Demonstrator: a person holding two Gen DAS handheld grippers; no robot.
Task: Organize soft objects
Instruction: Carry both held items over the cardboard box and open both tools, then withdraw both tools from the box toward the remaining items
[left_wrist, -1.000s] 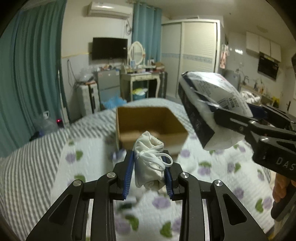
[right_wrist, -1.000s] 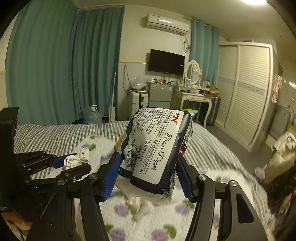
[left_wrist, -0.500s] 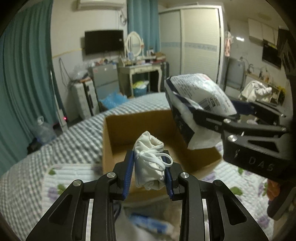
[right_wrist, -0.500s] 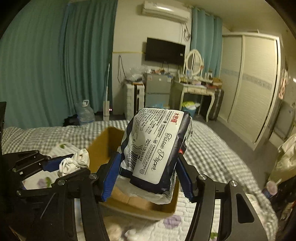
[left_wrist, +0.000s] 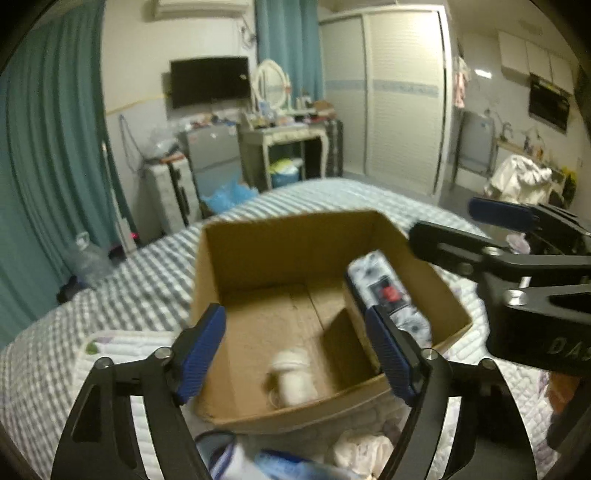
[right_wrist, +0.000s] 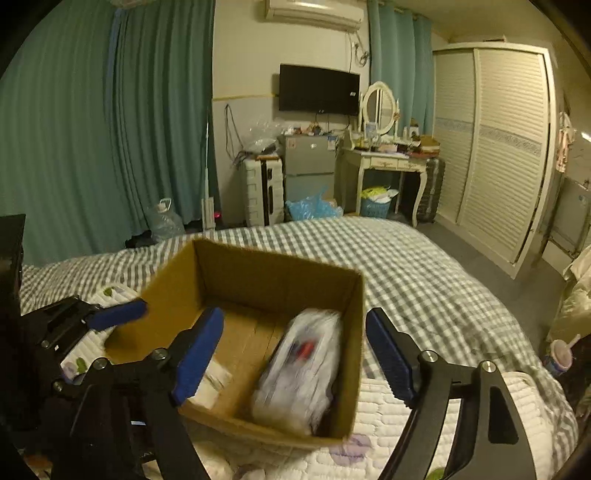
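An open cardboard box (left_wrist: 258, 236) stands on the bed; it also shows in the right wrist view (right_wrist: 258, 266). The tissue paper pack (left_wrist: 384, 291) lies inside against the box's right wall, blurred in the right wrist view (right_wrist: 303, 373). The white sock bundle (left_wrist: 293, 382) lies on the box floor near the front, also in the right wrist view (right_wrist: 210, 384). My left gripper (left_wrist: 295, 354) is open and empty above the box's front edge. My right gripper (right_wrist: 295, 358) is open and empty above the box's right side; it shows in the left wrist view (left_wrist: 480, 221).
The bed has a grey checked cover (right_wrist: 424, 266) and a white quilted pad with purple flowers (right_wrist: 388, 424). More soft items lie in front of the box (left_wrist: 288, 461). A dresser (right_wrist: 384, 162), fridge (right_wrist: 306, 166) and wardrobe (right_wrist: 498, 147) stand beyond the bed.
Both grippers moved over the box and opened. The sock bundle dropped from the left gripper into the box, and the tissue pack dropped from the right gripper into the box.
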